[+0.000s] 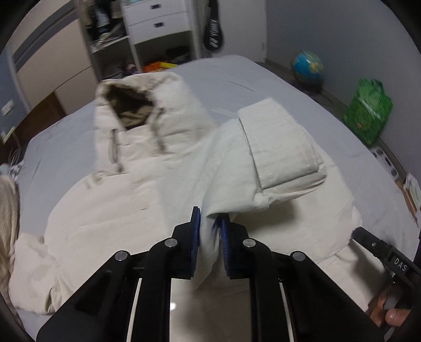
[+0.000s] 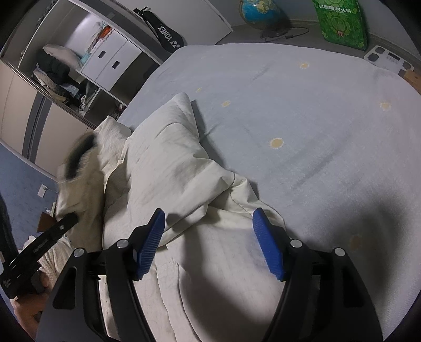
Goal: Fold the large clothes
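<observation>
Left tool [image 1: 209,231] pinches cream padded hooded jacket [image 1: 110,205] sleeve w/ thin bite; may slip. Right tool [image 2: 209,236] gapes, empty.

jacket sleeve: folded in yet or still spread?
Partly folded. The left gripper is shut on the sleeve, holding it over the jacket body, cuff not laid flat. The right gripper is open above the fabric.

A blue globe [image 2: 256,10] and a green printed bag [image 2: 340,22] stand on the floor beyond the grey-blue bed sheet [image 2: 302,105]. A black Yonex racket bag [image 2: 164,33] hangs beside white drawers [image 1: 156,22].
</observation>
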{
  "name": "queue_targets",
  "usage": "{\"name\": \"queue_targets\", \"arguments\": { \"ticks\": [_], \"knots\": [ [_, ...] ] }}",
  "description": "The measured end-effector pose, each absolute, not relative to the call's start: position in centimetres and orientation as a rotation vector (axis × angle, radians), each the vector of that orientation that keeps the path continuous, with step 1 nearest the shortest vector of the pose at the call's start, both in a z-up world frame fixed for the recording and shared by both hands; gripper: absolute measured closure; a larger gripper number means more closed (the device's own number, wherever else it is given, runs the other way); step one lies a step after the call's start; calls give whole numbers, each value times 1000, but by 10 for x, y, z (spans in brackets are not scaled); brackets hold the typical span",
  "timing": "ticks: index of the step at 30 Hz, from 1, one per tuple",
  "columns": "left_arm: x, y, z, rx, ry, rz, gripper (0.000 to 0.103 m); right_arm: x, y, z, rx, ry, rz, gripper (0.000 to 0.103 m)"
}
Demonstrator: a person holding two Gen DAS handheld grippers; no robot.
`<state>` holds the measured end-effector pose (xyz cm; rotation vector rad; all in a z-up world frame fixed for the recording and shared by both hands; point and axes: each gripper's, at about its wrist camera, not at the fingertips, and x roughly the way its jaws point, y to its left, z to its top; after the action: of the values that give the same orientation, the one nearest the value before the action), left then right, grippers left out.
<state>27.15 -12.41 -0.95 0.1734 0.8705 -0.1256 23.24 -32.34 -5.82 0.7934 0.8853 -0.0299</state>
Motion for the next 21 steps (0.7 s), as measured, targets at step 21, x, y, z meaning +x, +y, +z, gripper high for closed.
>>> {"name": "queue_targets", "arguments": {
  "ticks": [21],
  "knots": [
    [236,12,-39,-145,958,51,92,234,-312,-53,715,898,-53,37]
  ]
}}
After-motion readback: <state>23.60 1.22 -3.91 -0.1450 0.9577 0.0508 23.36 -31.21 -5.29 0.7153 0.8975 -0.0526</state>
